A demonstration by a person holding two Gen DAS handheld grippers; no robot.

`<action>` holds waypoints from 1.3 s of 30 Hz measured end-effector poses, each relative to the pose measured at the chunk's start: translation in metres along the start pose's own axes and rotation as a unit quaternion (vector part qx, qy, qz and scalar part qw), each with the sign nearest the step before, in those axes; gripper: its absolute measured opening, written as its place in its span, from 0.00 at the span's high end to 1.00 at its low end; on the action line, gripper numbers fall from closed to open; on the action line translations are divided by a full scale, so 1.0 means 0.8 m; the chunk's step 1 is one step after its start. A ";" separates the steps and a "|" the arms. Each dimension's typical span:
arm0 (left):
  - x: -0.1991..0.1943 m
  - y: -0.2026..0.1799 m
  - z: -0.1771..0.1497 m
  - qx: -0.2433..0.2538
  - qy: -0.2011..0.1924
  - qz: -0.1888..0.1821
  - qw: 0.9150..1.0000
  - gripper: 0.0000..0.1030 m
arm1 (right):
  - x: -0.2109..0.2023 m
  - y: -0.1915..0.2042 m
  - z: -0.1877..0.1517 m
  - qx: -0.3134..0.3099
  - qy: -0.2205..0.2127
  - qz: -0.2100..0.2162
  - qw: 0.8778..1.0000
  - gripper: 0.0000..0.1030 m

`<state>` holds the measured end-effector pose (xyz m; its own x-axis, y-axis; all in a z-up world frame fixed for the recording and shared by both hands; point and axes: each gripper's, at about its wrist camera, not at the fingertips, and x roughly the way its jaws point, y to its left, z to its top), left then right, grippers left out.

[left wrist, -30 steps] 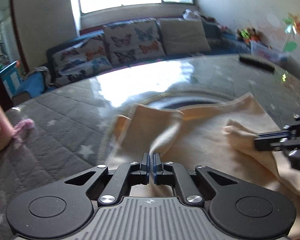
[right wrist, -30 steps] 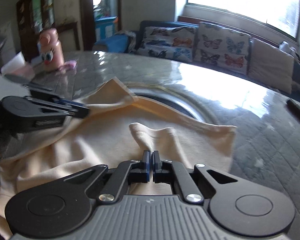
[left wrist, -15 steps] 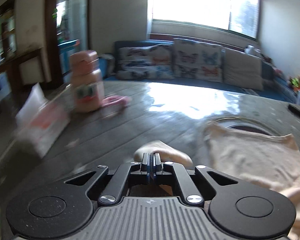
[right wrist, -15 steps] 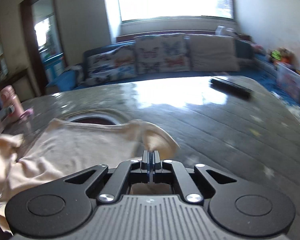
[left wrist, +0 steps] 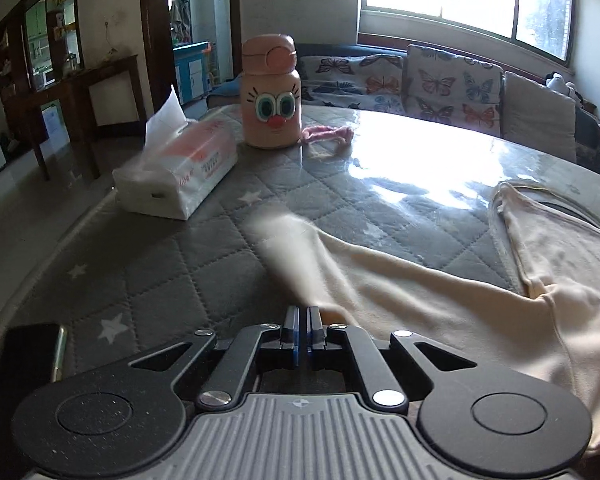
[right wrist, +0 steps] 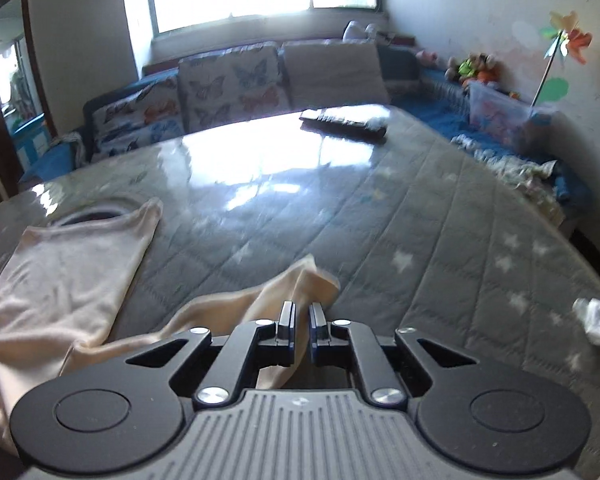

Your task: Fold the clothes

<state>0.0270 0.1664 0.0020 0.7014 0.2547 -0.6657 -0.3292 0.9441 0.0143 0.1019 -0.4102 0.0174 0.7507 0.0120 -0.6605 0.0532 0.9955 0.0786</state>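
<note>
- The right gripper has its jaws opening, a sleeve end of the cream garment between them and the pads already apart from the cloth; let go while the sleeve is bunched, it may land in a crumpled heap toward the table's right edge instead of flat
- The left gripper is pinched tight on the other sleeve, which is blurred ahead of it; if this side lets go later than the right, the pull could drag the body askew across the quilted table cover
- The garment's body lies spread near the middle of the table, neckline toward the far edge; the glossy cover looks slippery, so I judge a hard tug would slide the whole piece, not just straighten it
- The left sleeve points toward the near-left part of the table, where a tissue box and a pink bottle stand; a wide sweep could knock them
- A dark phone lies at the near-left edge just beside the left gripper, and could be pushed off
</note>
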 end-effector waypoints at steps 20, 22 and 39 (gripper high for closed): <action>-0.043 -0.154 -0.025 0.148 0.010 -0.208 0.967 0.81 | 0.066 0.007 0.001 -0.067 0.024 -0.018 0.997 0.71; -0.048 -0.162 -0.029 0.164 0.013 -0.226 0.960 0.77 | 0.067 0.004 0.005 -0.065 0.023 -0.024 0.997 0.71; -0.075 -0.226 -0.068 0.305 -0.010 -0.305 0.902 0.64 | -0.028 0.120 0.002 -0.170 0.044 0.206 0.963 0.70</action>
<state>0.0102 -0.0311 -0.0012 0.6469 -0.3539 -0.6755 0.5273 0.8475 0.0609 0.0913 -0.3150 0.0407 0.6025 0.4060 -0.6872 -0.4679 0.8772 0.1080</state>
